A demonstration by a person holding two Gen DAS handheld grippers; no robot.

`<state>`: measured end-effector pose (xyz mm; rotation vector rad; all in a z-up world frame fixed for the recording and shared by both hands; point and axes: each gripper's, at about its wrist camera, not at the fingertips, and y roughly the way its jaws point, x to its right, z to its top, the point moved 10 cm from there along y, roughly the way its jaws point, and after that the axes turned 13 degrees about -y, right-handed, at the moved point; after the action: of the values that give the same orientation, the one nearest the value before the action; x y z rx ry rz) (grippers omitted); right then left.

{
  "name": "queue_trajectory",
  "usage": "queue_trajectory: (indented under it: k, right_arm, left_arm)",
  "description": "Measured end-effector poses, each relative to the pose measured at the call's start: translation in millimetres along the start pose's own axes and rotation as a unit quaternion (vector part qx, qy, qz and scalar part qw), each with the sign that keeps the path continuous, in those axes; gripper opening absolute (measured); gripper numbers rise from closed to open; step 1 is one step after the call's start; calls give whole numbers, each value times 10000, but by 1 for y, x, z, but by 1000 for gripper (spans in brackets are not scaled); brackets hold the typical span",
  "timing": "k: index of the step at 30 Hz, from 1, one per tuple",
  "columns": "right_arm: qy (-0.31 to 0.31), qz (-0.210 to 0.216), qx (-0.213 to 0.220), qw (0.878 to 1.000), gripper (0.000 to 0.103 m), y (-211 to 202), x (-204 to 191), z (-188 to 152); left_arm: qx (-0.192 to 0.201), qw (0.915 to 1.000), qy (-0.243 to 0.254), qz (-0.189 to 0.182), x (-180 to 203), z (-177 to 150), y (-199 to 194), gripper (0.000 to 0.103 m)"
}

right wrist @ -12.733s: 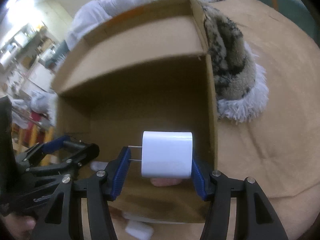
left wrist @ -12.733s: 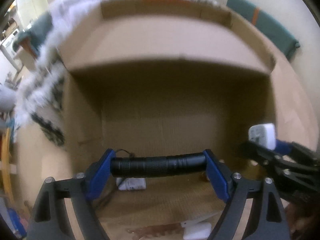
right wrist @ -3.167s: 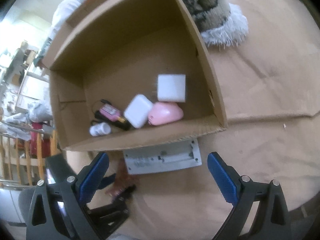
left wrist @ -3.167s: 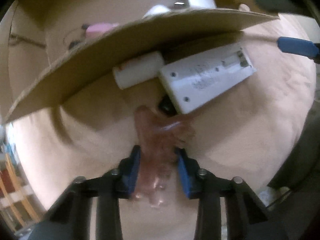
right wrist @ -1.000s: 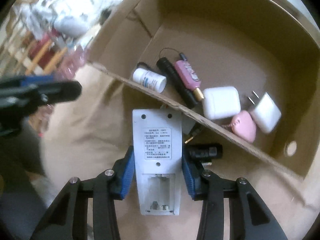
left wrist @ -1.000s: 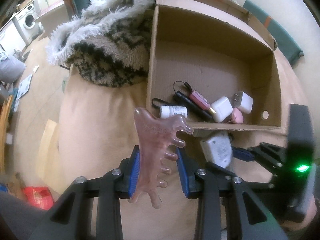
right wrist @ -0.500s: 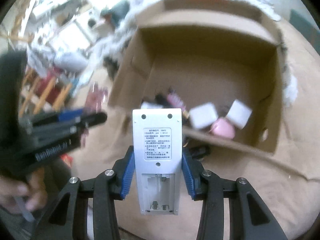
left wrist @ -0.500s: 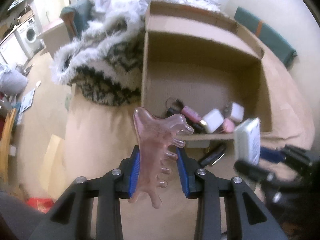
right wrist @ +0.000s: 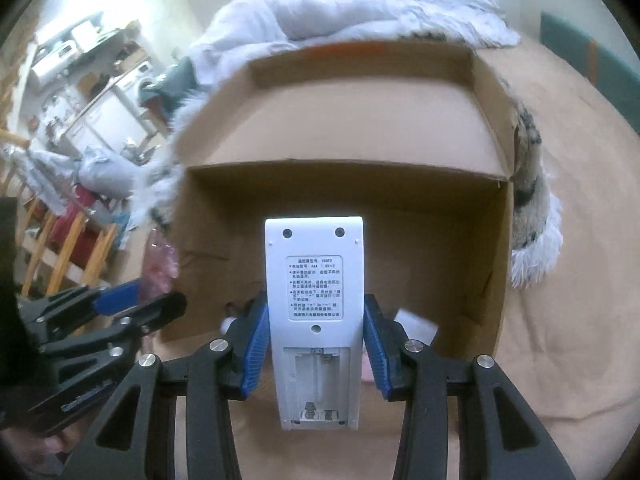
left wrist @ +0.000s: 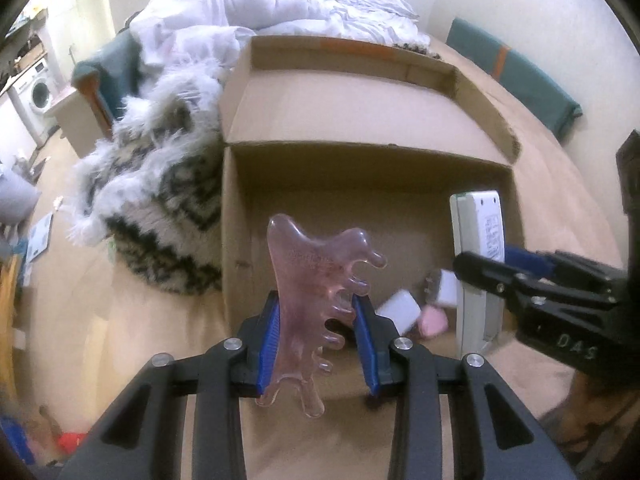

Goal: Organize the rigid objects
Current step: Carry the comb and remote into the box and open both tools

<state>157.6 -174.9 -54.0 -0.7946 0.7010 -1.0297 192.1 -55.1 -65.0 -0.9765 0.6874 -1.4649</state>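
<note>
My left gripper (left wrist: 316, 344) is shut on a translucent pink comb-shaped massage tool (left wrist: 316, 280), held upright before the near wall of an open cardboard box (left wrist: 360, 112). My right gripper (right wrist: 316, 354) is shut on a white remote control (right wrist: 316, 300), back side up with its battery bay uncovered, in front of the same box (right wrist: 340, 120). In the left wrist view the remote (left wrist: 476, 240) and right gripper (left wrist: 492, 268) hang at the box's right side. A white charger (left wrist: 400, 310), a pink item (left wrist: 434, 320) and a plug adapter (left wrist: 446, 288) lie inside.
A furry black-and-white blanket (left wrist: 160, 184) is piled against the box's left side, white bedding (left wrist: 280, 4) behind it. The box stands on a tan bedsheet (right wrist: 580, 280). A green cushion (left wrist: 516, 76) lies at the far right. Wooden railing (right wrist: 60, 248) stands at the left.
Both grippers have risen and come toward the box's front, each still gripping its object. The remote has been lifted off the sheet; the view has tilted from looking down into the box to facing it.
</note>
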Motion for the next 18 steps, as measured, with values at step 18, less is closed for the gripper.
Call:
queue_trajectory:
  k: [18]
  right_arm:
    - [476,33,-436,9979,45,68,17,-14]
  left_arm:
    - [35,9997,-53,252,-4,-9,71,32]
